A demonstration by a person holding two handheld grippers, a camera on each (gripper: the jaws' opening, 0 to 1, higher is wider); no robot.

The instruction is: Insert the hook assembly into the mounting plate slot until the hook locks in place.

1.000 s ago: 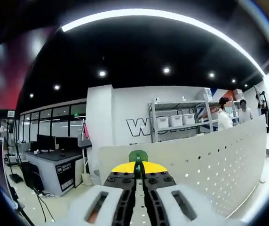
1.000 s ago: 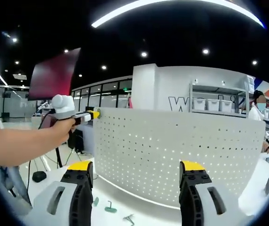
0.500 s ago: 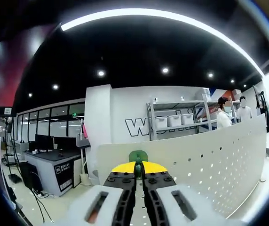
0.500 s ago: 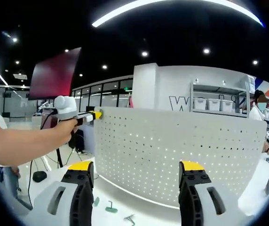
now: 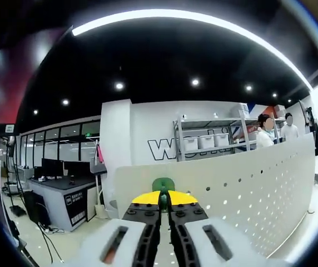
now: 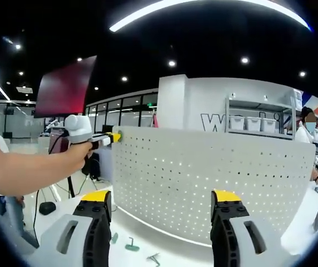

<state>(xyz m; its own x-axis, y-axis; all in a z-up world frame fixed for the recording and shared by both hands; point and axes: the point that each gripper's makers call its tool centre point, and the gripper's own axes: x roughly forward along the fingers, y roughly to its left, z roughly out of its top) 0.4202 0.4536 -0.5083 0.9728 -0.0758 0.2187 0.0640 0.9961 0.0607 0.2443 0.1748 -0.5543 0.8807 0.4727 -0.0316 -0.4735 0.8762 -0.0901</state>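
At the pegboard's (image 6: pixel 214 181) top left corner, left gripper (image 5: pixel 164 196) pinches green hook (image 5: pixel 163 184), jaws closed. Right gripper (image 6: pixel 160 196) wide open, empty; 3 hooks (image 6: pixel 131 246) on table.

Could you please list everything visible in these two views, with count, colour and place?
Pegboard: one, white, perforated, upright on the table ahead of both grippers.
Green hook: one, pinched at the left gripper's tips, at the pegboard's top edge.
Loose hooks: about three, green, on the table at the pegboard's foot in the right gripper view.
Table: one, white.
Shelf rack: one, white, holding white bins, behind the pegboard.
Screen: one, reddish, hanging upper left.
People: two in the left gripper view, standing behind the pegboard.
Left gripper: yellow tips, jaws closed on the hook.
Right gripper: yellow tips, jaws wide apart, empty.
Person's arm: one, carrying the left gripper.
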